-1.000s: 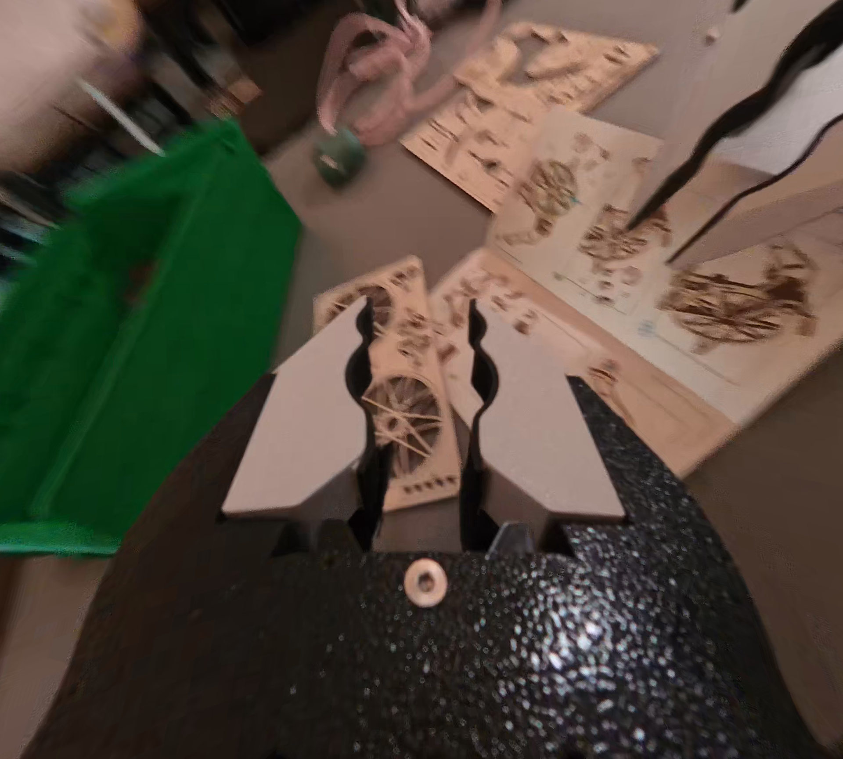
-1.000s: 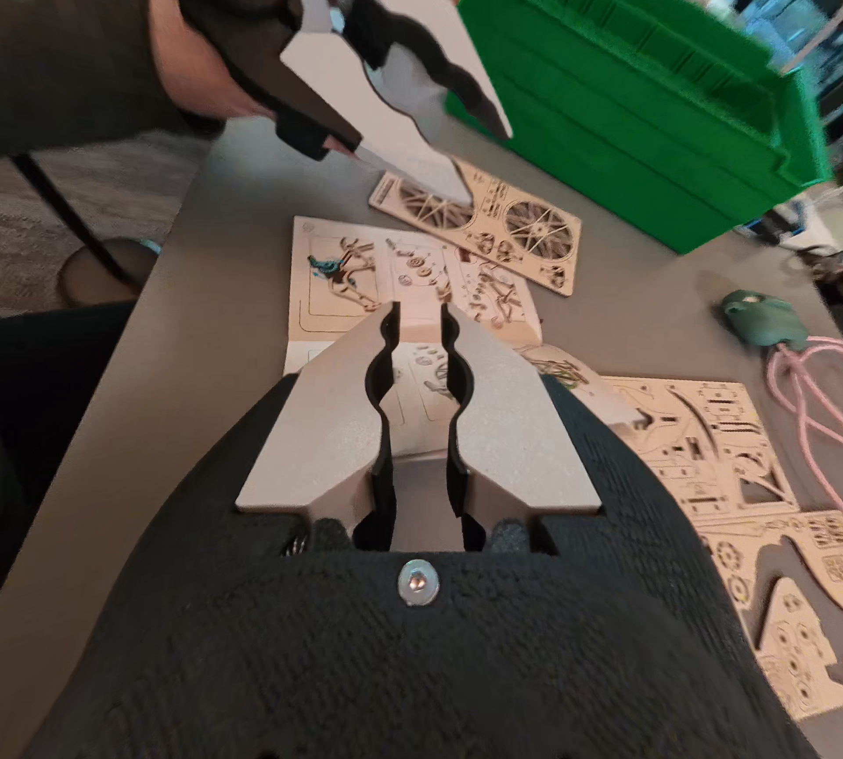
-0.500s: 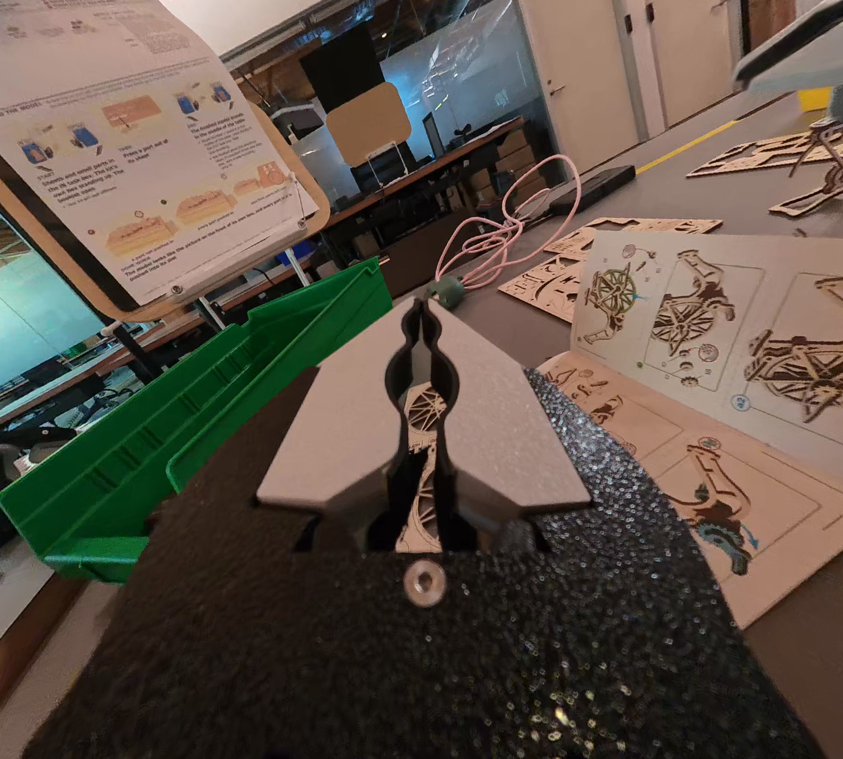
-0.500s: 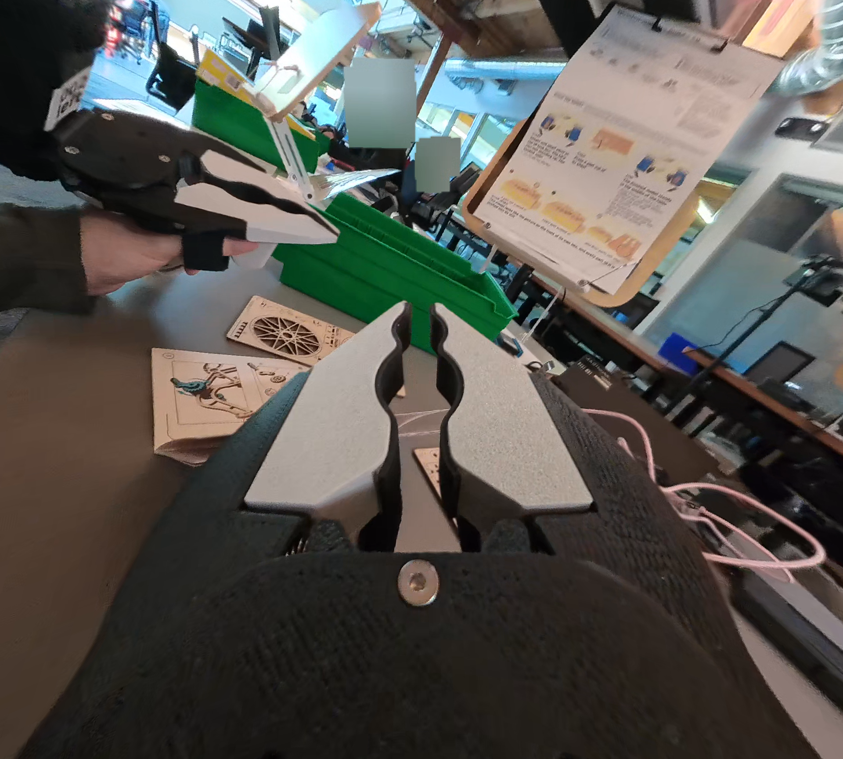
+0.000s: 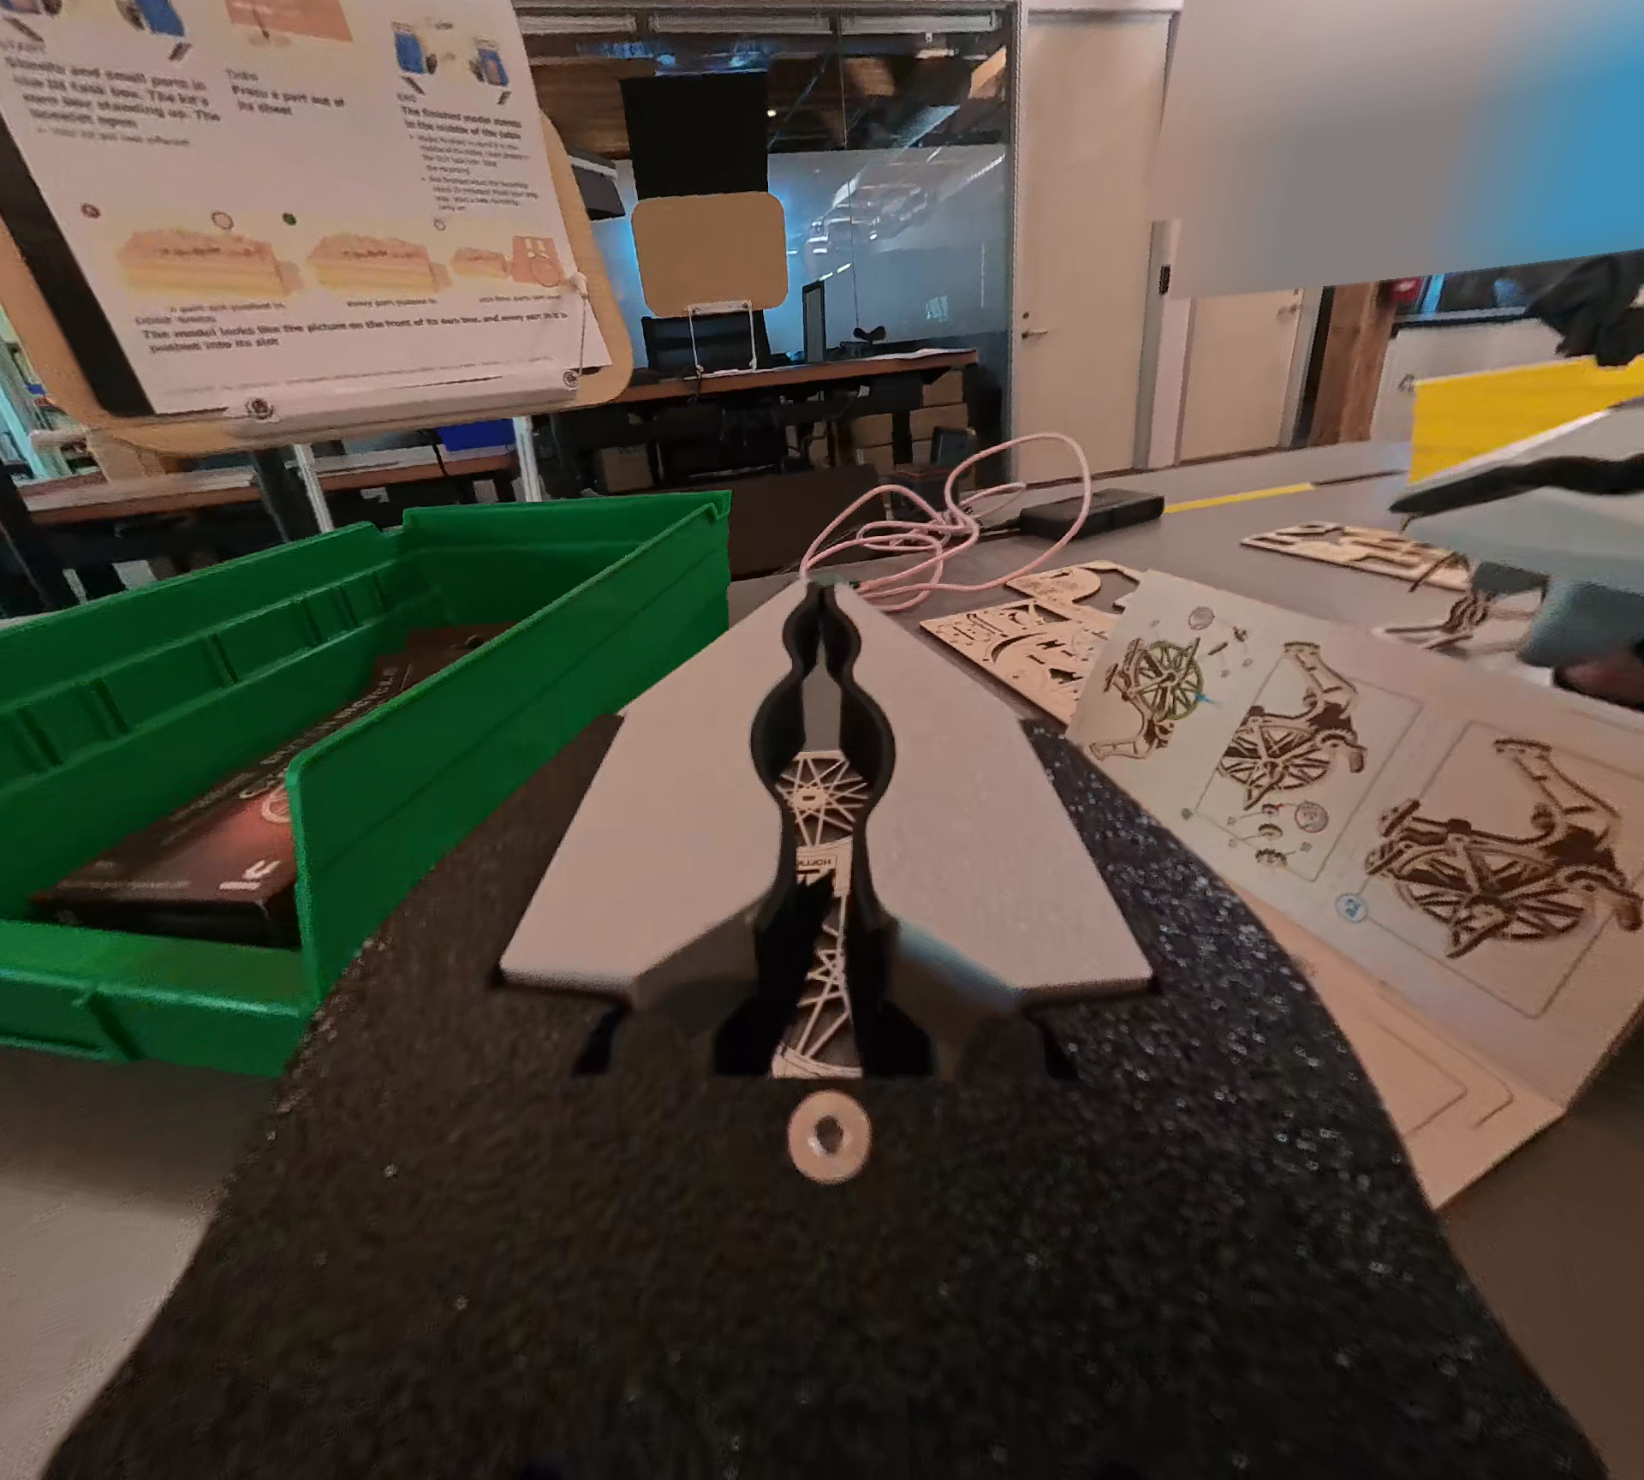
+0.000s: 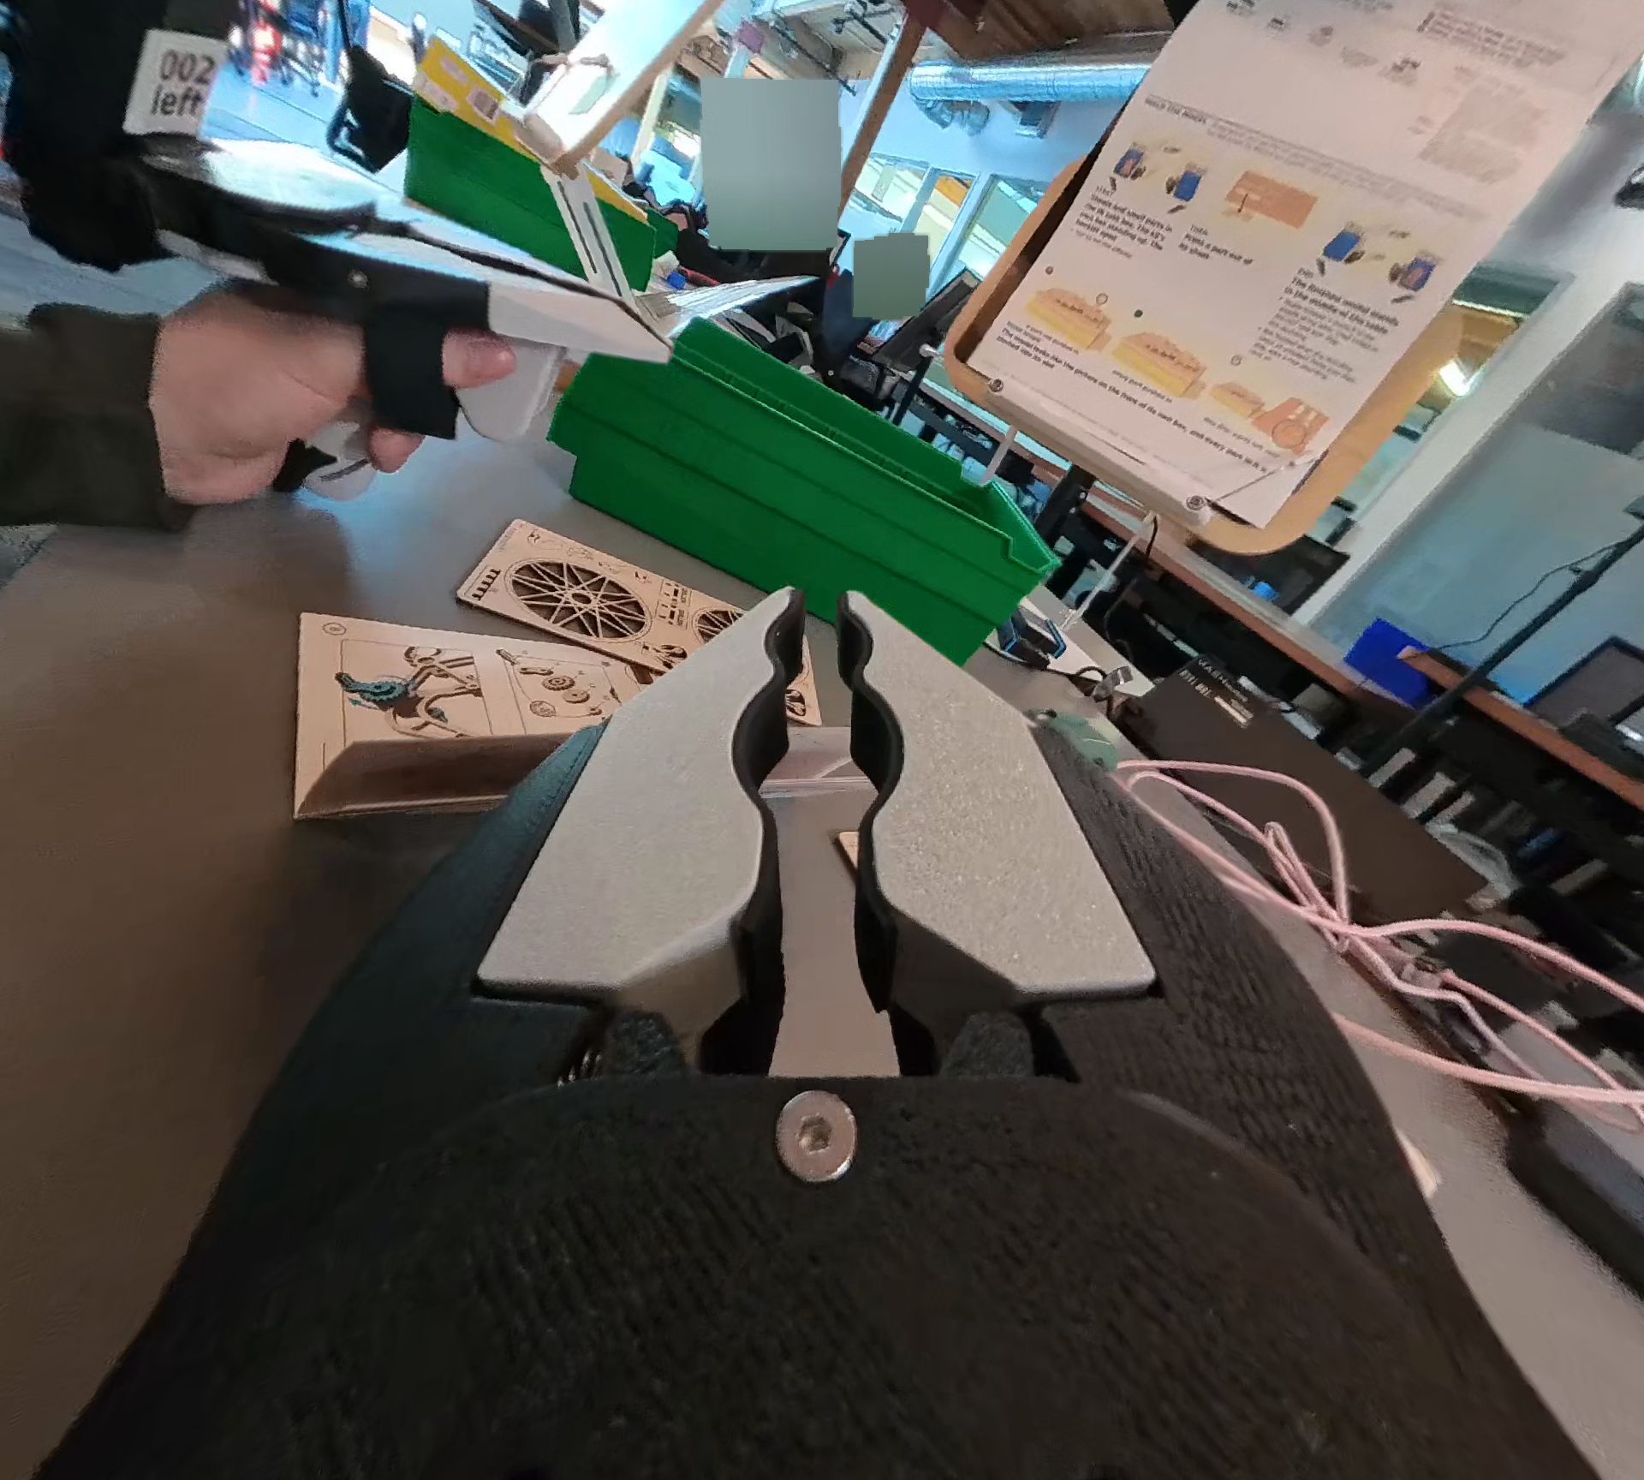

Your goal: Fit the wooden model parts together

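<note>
A wooden sheet with spoked wheels [image 6: 578,592] lies flat on the grey table beside an open instruction booklet [image 6: 427,690]. In the left wrist view the sheet [image 5: 814,805] shows through the gap under my left gripper [image 5: 823,592], which is shut, empty and held above the table. It also shows in the right wrist view [image 6: 658,343], in a hand. More wooden sheets [image 5: 1023,636] lie beyond the booklet [image 5: 1334,797]. My right gripper [image 6: 820,601] is open by a narrow gap, empty, level above the table. It shows at the right of the left wrist view [image 5: 1530,512].
A green bin [image 5: 356,681] holding a dark box [image 5: 222,841] stands at the table's left; it also shows in the right wrist view [image 6: 783,476]. A clipboard with a printed sheet [image 6: 1290,236] stands behind it. A pink cable [image 6: 1334,903] and black device [image 5: 1090,507] lie at the far side. The grippers' ends are close to 15 centimetres from one another.
Both grippers have tilted up from looking down at the table to looking level across it. The left gripper's fingers have closed. The right gripper's gap is unchanged.
</note>
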Available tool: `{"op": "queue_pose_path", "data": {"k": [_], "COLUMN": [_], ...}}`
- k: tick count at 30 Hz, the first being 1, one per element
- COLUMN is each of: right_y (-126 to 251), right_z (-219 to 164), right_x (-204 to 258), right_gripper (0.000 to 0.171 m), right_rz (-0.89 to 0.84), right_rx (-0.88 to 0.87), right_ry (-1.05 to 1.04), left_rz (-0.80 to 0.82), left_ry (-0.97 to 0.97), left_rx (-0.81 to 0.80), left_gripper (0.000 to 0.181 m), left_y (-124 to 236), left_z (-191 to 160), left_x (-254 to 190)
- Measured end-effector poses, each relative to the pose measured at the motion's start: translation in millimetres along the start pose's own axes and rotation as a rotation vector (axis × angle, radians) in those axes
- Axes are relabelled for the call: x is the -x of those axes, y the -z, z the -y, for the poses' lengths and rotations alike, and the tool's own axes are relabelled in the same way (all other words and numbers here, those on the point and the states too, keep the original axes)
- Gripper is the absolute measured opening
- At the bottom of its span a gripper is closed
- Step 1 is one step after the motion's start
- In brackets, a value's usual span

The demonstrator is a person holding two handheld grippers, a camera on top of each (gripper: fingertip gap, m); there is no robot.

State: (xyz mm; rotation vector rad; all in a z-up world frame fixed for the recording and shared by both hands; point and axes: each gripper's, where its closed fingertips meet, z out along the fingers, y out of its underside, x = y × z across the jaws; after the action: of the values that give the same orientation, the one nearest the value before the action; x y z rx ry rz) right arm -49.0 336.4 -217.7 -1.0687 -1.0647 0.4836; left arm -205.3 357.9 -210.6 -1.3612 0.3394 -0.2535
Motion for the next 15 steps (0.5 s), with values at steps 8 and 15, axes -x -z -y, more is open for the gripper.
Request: {"op": "queue_pose_path", "data": {"k": [8, 15], "right_y": [1, 7], "right_z": [2, 19], "right_x": [1, 18], "right_gripper": [0.005, 0.01], "right_rz": [0.019, 0.103], "right_rx": [-0.02, -0.103], "right_ry": [-0.024, 0.002], "left_rz": [-0.022, -0.023], "left_ry": [0.029, 0.028], "left_rx": [-0.013, -0.01], "left_gripper": [0.0, 0.0], "left_y": [2, 1], "left_z": [1, 1], "left_x": [-1, -1]}}
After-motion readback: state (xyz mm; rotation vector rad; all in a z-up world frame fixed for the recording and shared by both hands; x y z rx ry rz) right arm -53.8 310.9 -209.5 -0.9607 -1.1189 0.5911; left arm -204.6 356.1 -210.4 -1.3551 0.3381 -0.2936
